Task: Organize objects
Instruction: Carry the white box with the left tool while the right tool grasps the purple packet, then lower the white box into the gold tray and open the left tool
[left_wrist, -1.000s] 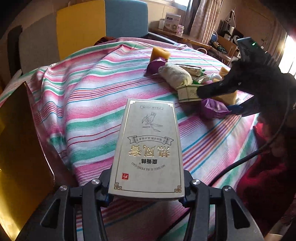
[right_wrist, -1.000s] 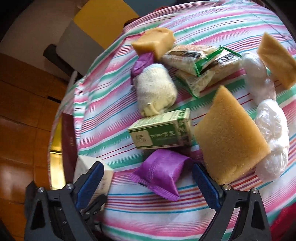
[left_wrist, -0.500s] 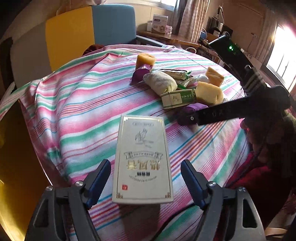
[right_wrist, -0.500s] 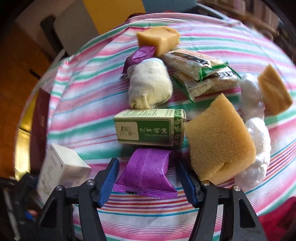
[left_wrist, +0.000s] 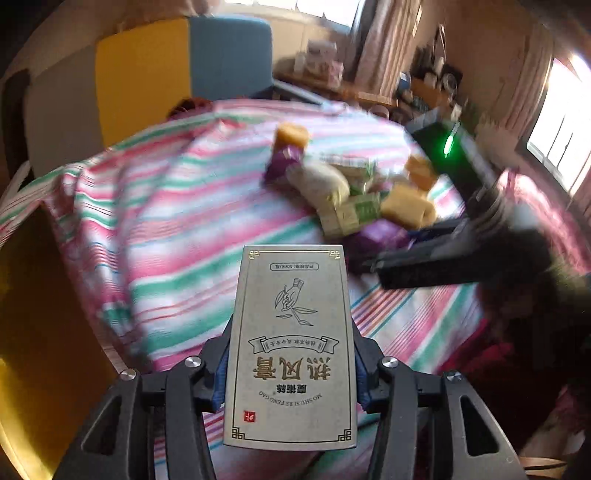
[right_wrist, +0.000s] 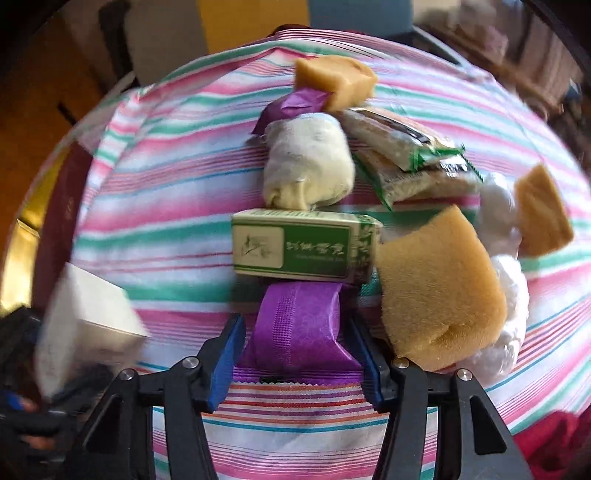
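Note:
My left gripper (left_wrist: 290, 354) is closing its jaws on a silver-grey carton with gold lettering (left_wrist: 291, 325) and holds it by its long sides, just above the striped tablecloth (left_wrist: 177, 236). The right wrist view shows that carton (right_wrist: 85, 325) as a blur at the lower left. In the same view my right gripper (right_wrist: 295, 332) points steeply down, still closing. A purple packet (right_wrist: 299, 325) bunches up between its blue pads (right_wrist: 229, 354), which press on its sides. Just beyond lies a green-and-cream box (right_wrist: 303, 245). From the left wrist, the right gripper (left_wrist: 424, 266) is a dark shape.
The pile behind holds a cream cloth roll (right_wrist: 306, 166), another purple packet (right_wrist: 291, 107), three yellow sponges (right_wrist: 436, 291), green-edged snack packets (right_wrist: 406, 158) and white plastic bundles (right_wrist: 506, 288). A yellow and blue chair (left_wrist: 184, 74) stands past the table. The table's left drops to a wooden floor.
The left jaws opened around the carton lying on the cloth, then shut on it again and lifted it. The right jaws closed in from wide onto the purple packet while the wrist rolled.

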